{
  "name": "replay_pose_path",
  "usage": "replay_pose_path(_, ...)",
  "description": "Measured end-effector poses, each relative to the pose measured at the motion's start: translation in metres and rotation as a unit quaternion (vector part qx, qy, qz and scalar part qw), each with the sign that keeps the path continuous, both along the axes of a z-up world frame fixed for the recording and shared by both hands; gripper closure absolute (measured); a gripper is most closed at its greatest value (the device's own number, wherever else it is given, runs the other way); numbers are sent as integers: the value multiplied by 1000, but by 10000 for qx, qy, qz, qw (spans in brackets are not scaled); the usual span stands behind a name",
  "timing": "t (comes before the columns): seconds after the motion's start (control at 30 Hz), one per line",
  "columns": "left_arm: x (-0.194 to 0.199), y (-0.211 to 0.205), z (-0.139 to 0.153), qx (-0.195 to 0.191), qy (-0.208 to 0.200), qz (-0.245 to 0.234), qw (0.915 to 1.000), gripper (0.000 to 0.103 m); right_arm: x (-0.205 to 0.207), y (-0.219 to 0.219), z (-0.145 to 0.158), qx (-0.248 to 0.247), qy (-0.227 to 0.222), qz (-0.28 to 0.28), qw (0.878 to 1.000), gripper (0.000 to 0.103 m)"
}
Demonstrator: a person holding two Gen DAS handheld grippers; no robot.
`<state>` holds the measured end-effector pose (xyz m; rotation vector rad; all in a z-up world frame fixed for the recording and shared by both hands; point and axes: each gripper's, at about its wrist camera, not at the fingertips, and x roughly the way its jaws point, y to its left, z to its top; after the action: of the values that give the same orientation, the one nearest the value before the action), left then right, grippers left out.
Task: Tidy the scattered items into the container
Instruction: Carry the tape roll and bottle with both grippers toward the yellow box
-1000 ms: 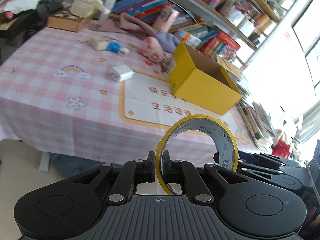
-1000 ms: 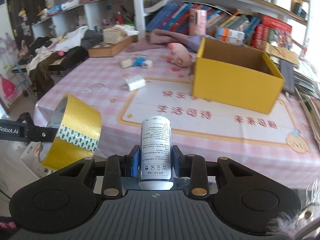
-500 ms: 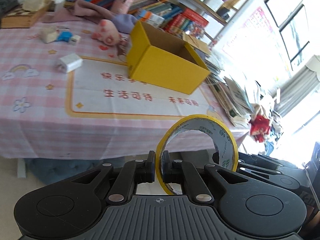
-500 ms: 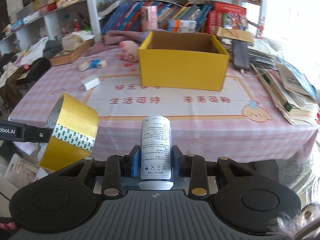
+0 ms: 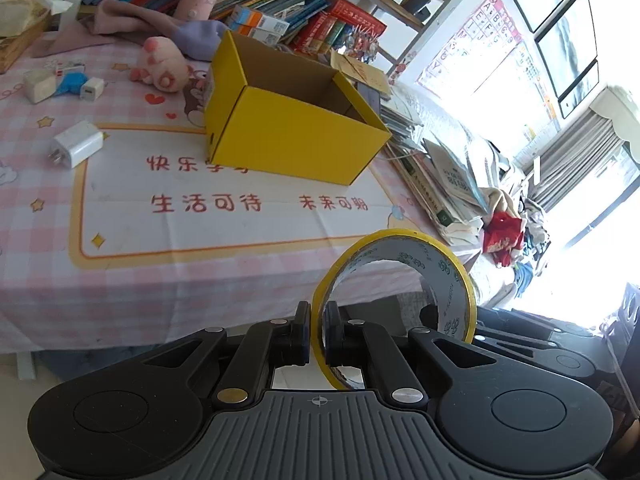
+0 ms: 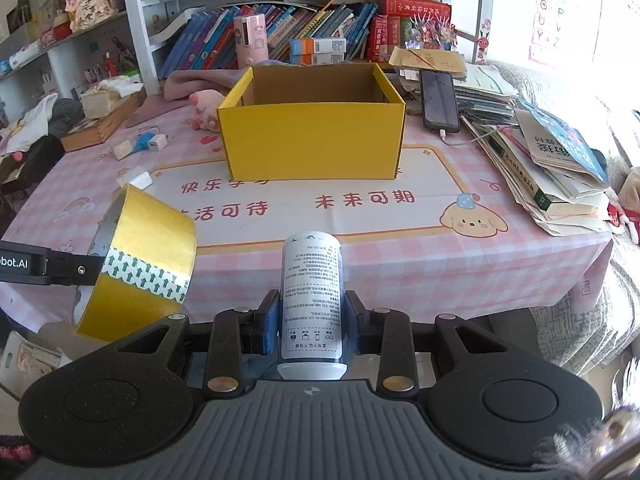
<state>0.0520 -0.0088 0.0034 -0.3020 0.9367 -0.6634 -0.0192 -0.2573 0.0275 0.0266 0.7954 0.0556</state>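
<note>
My left gripper (image 5: 316, 330) is shut on the rim of a yellow tape roll (image 5: 452, 280), held off the near edge of the table. In the right wrist view the same tape roll (image 6: 148, 256) hangs at the lower left. My right gripper (image 6: 311, 314) is shut on a white cylindrical bottle (image 6: 312, 292) with printed text, also short of the table edge. The open yellow box (image 6: 312, 140) stands on the pink checked tablecloth straight ahead; the yellow box (image 5: 288, 140) shows empty inside. A white charger (image 5: 78, 148), small white and blue items (image 5: 68, 82) and a pink plush toy (image 5: 160, 68) lie left of it.
A bookshelf (image 6: 320, 32) full of books runs behind the table. Stacked books and papers (image 6: 552, 160) and a phone (image 6: 440, 100) crowd the right side. A wooden tray (image 6: 104, 120) with tissues sits at the far left. A purple cloth (image 5: 132, 20) lies behind the plush.
Both grippers have swung rightwards along the table's near side, each keeping its hold. The yellow box now sits near the middle of both views instead of to the right.
</note>
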Motion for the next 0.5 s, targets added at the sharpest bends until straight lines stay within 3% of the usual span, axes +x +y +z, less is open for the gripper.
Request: replay_pose_path(0.5,54,-17,0,-22,-17,133,9999,98,68,-10,-1,-16,-7,243,9997,72)
